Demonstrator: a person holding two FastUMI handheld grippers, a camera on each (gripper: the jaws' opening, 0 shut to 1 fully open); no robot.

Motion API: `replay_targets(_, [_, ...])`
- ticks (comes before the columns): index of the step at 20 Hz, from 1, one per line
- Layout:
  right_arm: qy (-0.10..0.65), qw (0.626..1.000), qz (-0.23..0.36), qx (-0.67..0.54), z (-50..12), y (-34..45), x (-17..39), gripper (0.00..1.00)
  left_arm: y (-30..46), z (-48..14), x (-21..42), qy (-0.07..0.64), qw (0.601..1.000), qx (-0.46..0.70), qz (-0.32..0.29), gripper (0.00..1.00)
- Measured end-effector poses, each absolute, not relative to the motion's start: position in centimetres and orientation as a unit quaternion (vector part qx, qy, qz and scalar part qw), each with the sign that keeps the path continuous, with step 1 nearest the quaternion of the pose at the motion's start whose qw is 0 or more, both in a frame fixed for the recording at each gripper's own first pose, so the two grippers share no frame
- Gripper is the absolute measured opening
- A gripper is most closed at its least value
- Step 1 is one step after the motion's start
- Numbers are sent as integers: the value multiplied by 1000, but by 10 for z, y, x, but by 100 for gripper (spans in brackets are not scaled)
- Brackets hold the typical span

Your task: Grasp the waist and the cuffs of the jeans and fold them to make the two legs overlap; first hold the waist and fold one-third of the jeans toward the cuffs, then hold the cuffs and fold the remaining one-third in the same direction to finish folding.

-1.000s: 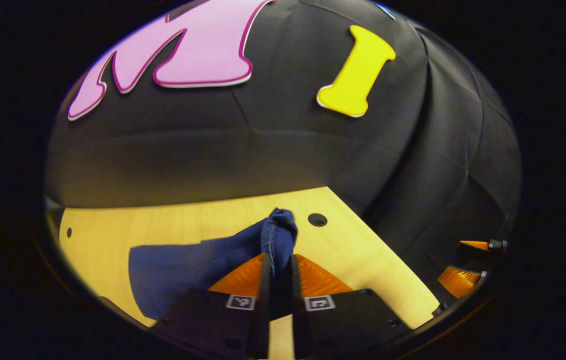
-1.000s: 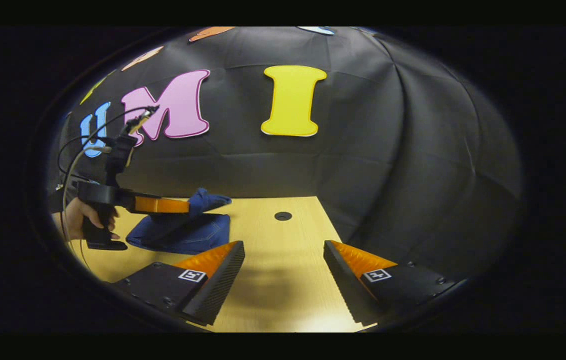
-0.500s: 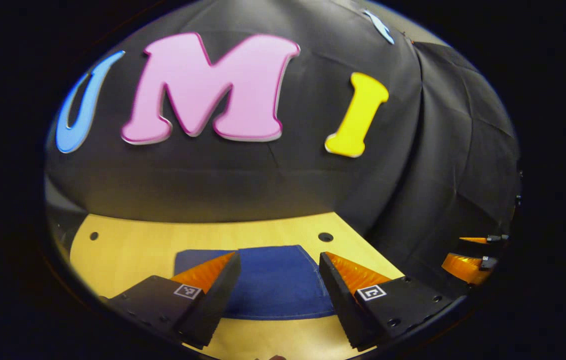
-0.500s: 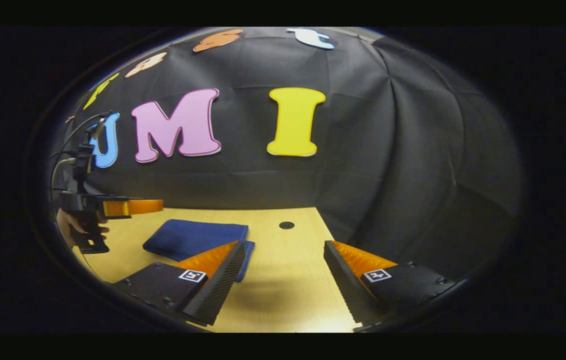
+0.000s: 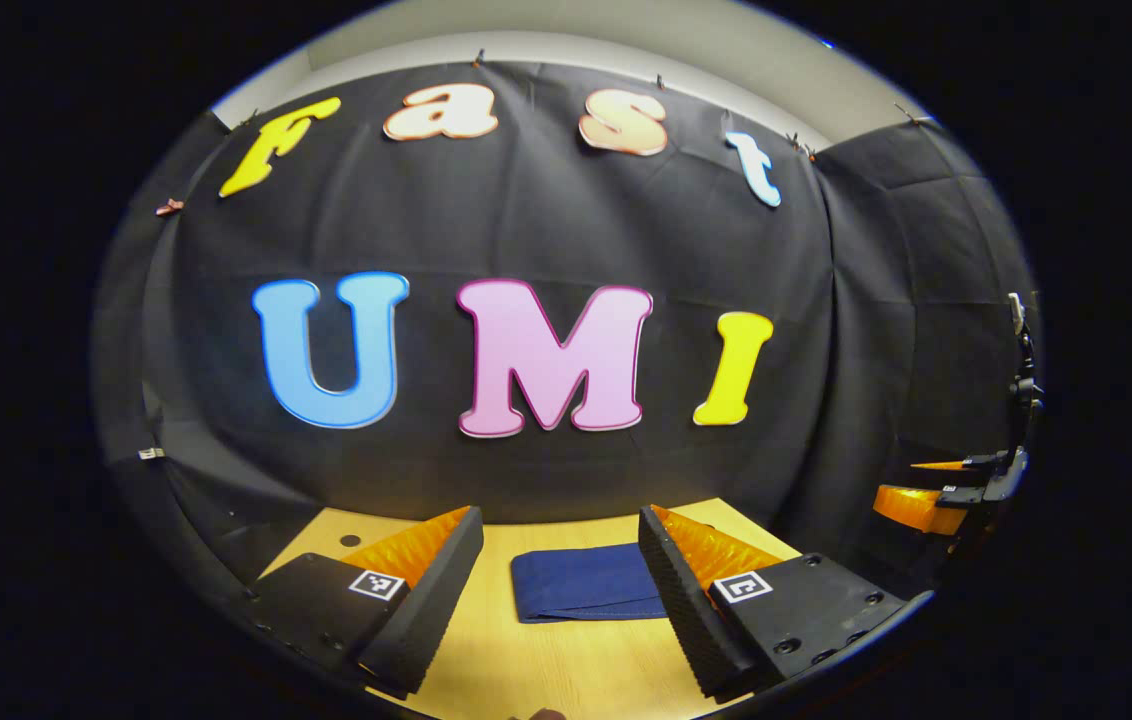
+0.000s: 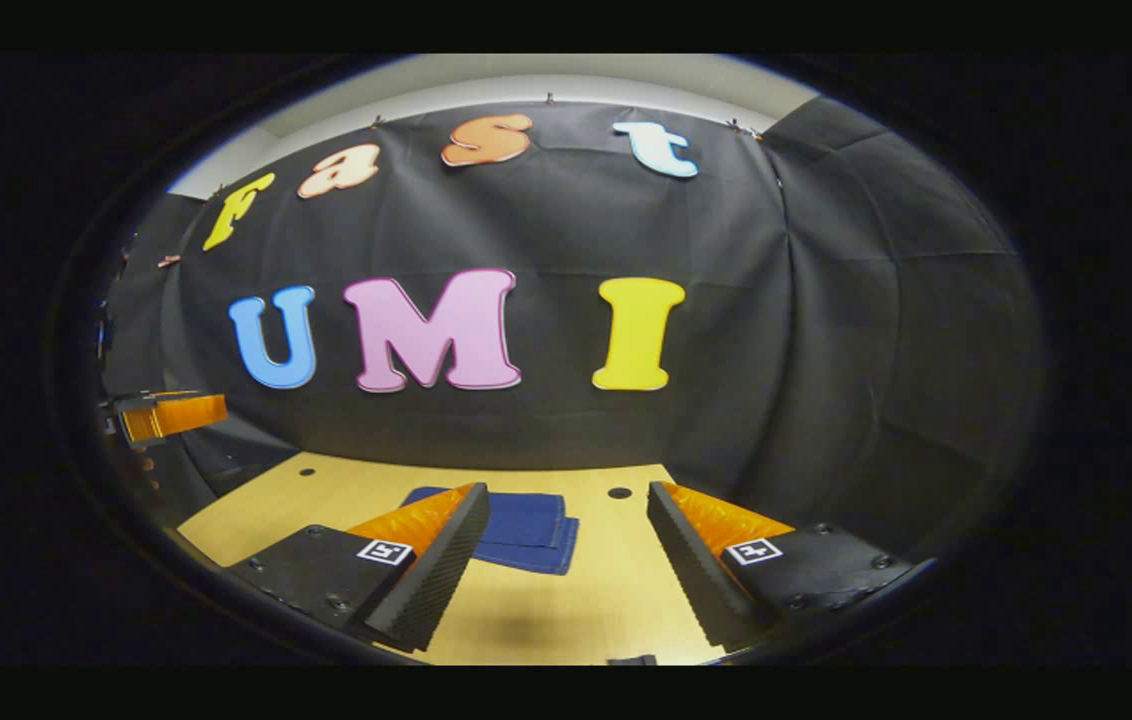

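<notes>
Both jaws stand wide apart and hold nothing: the left gripper (image 5: 558,600) and the right gripper (image 6: 566,560) each show two spread fingers with bare worktop between them.

Going from largest down: the worktop (image 5: 566,670) is pale wood and runs back to the booth's black wall. On it the jeans (image 5: 581,592) lie as a compact blue packet, flat, layers stacked, the edge of a lower layer peeking out at the near right corner in the right gripper view (image 6: 526,530). A small round hole (image 6: 619,493) sits in the worktop just beyond the packet and to its right.

By the look of the packet, both thirds are folded and the task is, I judge, done or all but done; what remains would be a tidying touch at most.

The relation that matters: from the left gripper the jeans lie straight ahead, centred between its fingers, long axis across the line of the fingers. From the right gripper they lie ahead and left, behind its left finger. The left gripper is thus better lined up for any last press.
</notes>
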State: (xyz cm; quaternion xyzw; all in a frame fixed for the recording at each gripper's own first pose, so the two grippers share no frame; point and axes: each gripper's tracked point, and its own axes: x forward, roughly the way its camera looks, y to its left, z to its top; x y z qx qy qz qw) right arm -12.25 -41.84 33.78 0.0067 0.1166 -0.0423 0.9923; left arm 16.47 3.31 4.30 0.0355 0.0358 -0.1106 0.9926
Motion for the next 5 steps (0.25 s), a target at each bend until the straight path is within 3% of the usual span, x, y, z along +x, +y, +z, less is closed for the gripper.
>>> replay_targets(5, [106, 994, -23, -7, 346, -374, -177, 97, 62, 34, 87, 34, 996, 34, -79, 97])
